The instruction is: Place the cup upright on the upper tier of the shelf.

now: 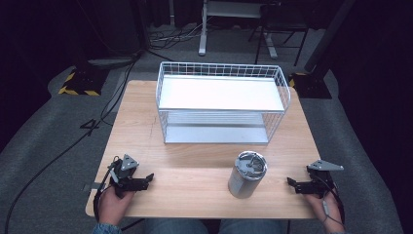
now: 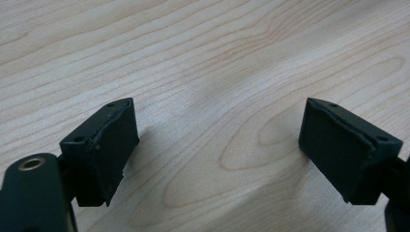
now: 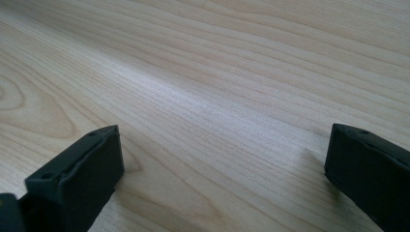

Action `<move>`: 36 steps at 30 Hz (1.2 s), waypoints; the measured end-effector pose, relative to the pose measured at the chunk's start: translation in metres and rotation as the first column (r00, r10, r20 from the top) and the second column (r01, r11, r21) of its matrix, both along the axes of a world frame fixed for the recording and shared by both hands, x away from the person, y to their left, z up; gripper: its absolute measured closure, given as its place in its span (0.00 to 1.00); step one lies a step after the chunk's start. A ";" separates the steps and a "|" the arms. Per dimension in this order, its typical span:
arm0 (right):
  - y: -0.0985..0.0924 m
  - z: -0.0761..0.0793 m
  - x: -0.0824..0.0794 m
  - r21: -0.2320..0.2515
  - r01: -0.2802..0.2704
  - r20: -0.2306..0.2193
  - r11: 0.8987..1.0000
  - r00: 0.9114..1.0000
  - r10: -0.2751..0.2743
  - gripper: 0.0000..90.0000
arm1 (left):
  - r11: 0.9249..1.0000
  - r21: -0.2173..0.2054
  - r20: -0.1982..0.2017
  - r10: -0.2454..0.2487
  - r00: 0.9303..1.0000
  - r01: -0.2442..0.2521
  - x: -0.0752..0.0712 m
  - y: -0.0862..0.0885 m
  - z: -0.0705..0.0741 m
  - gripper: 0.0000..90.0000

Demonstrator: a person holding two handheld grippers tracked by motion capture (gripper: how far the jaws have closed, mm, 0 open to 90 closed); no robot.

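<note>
1. Steel tumbler (image 1: pixel 247 174), lid on, stands upright at lower centre of the high view on the wooden table (image 1: pixel 195 161), between both grippers and touched by neither.
2. Left gripper (image 1: pixel 148 178), lower left, rests low on the table, jaws spread wide, pointing toward the tumbler.
3. Right gripper (image 1: pixel 290 181), lower right, likewise wide and empty, aimed inward.
4. White wire rack (image 1: pixel 221 102) stands behind at centre frame, open front facing the person, probably the destination.
</note>
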State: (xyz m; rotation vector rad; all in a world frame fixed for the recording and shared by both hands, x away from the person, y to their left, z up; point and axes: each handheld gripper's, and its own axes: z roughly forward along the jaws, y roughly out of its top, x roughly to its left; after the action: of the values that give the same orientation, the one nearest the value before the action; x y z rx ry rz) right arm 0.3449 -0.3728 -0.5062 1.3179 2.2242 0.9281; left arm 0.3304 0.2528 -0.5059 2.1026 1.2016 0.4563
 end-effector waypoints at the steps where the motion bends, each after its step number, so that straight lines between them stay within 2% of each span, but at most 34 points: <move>1: 0.000 0.000 0.000 0.000 0.000 0.000 1.000 1.000 0.000 0.00 | 1.000 0.000 0.001 0.003 1.000 -0.003 0.000 0.000 0.000 0.16; 30: 0.000 0.000 0.000 0.002 0.005 0.003 1.000 1.000 -0.005 0.01 | 1.000 0.004 -0.003 0.003 1.000 -0.003 0.001 0.000 0.000 0.16; 33: 0.000 0.004 0.000 0.021 0.006 -0.021 1.000 1.000 -0.006 0.04 | 1.000 0.004 -0.003 0.003 1.000 -0.003 0.001 0.000 0.000 0.16; 36: 0.000 0.011 -0.003 0.030 0.012 -0.013 0.999 1.000 -0.011 0.04 | 1.000 0.004 -0.003 0.003 1.000 -0.003 0.001 0.000 0.000 0.16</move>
State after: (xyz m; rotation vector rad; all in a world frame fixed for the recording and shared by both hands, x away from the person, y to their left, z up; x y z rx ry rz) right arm 0.3420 -0.3726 -0.4955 1.3520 2.2178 0.9553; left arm 0.3313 0.2526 -0.5055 2.1059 1.2068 0.4579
